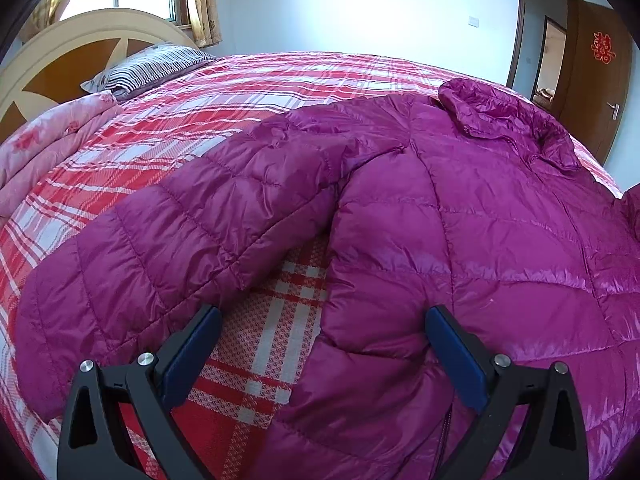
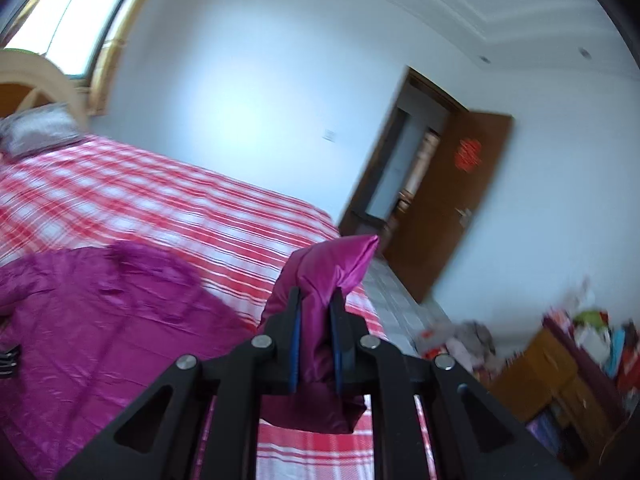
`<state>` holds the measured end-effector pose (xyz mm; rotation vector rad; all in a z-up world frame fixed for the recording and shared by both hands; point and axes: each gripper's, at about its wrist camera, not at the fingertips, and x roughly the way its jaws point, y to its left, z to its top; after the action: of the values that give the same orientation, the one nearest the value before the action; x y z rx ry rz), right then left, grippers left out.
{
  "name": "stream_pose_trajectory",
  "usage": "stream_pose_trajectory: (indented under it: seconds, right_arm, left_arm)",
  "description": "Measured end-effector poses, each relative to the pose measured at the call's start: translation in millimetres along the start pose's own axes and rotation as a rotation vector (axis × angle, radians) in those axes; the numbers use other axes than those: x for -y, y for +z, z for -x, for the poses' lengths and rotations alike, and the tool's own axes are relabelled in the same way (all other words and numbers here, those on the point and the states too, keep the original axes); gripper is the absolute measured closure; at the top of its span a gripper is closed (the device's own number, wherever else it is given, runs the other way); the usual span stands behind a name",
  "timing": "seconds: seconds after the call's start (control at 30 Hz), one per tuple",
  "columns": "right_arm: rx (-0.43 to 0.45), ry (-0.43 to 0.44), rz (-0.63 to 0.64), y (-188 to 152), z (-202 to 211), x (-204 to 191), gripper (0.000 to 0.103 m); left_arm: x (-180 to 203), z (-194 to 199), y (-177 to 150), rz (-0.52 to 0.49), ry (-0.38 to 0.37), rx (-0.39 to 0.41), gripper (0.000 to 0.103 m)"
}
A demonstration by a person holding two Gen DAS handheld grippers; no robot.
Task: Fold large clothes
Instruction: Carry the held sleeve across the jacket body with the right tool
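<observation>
A magenta quilted down jacket [image 1: 460, 216] lies spread on the bed, collar at the far right, one sleeve [image 1: 168, 240] stretched out to the left. My left gripper [image 1: 324, 316] is open just above the jacket's near edge; its left finger is over the sleeve cuff and its right finger over the body. My right gripper [image 2: 316, 300] is shut on a bunched end of the jacket, apparently a sleeve cuff [image 2: 332, 268], and holds it lifted above the bed. The jacket's body [image 2: 100, 320] lies to its left.
The bed has a red and white plaid sheet [image 1: 256, 92]. A striped pillow [image 1: 152, 66], a folded pink quilt [image 1: 44, 152] and the headboard are at the far left. An open brown door [image 2: 452, 204] and a cluttered wooden cabinet [image 2: 568, 364] stand right of the bed.
</observation>
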<state>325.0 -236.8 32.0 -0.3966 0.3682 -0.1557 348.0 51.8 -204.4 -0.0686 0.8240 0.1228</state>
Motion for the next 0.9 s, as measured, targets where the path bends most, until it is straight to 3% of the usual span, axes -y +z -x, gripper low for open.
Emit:
stream_pose_trajectory:
  seconds: [0.23, 0.53, 0.9]
  right_arm:
    - [0.022, 0.105, 0.121, 15, -13, -80, 0.089]
    - [-0.024, 0.276, 0.228, 1, -54, -192, 0.089]
    - [-0.16, 0.429, 0.252, -36, -99, -267, 0.089]
  left_arm:
    - [-4, -1, 0, 0.02, -0.023, -0.007, 0.001]
    - [-6, -1, -1, 0.03, -0.034, -0.006, 0.001]
    - [-4, -2, -1, 0.023, -0.026, -0.008, 0.001]
